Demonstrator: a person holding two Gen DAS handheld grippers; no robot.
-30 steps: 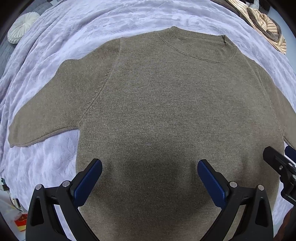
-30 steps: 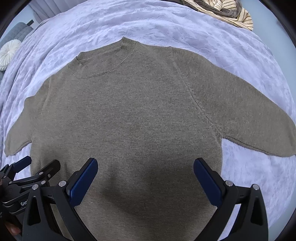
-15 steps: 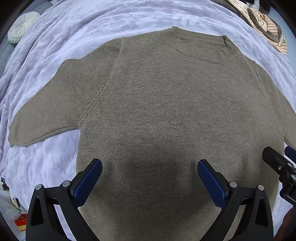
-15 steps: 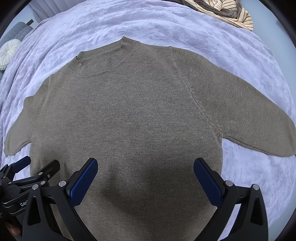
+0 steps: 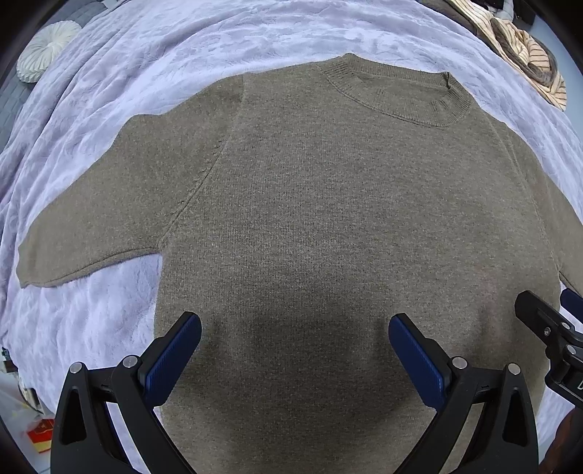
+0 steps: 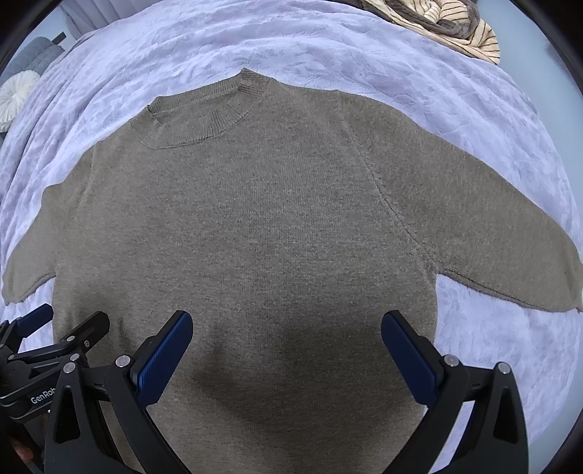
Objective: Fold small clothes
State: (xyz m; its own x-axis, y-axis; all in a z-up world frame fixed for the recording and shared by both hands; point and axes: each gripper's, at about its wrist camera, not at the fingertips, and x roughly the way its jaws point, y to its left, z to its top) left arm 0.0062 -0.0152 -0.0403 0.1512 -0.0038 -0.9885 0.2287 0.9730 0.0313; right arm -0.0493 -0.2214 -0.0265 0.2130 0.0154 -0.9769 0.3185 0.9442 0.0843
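An olive-brown knit sweater lies flat, front up, on a lilac bedspread, collar away from me and both short sleeves spread out. It also fills the right wrist view. My left gripper is open and empty, hovering over the sweater's lower body. My right gripper is open and empty, also over the lower body, beside the left one. The right gripper shows at the right edge of the left wrist view; the left gripper shows at the left edge of the right wrist view.
A striped beige garment lies bunched at the far right of the bed. A round white cushion sits at the far left. A red-and-yellow item lies on the floor at lower left.
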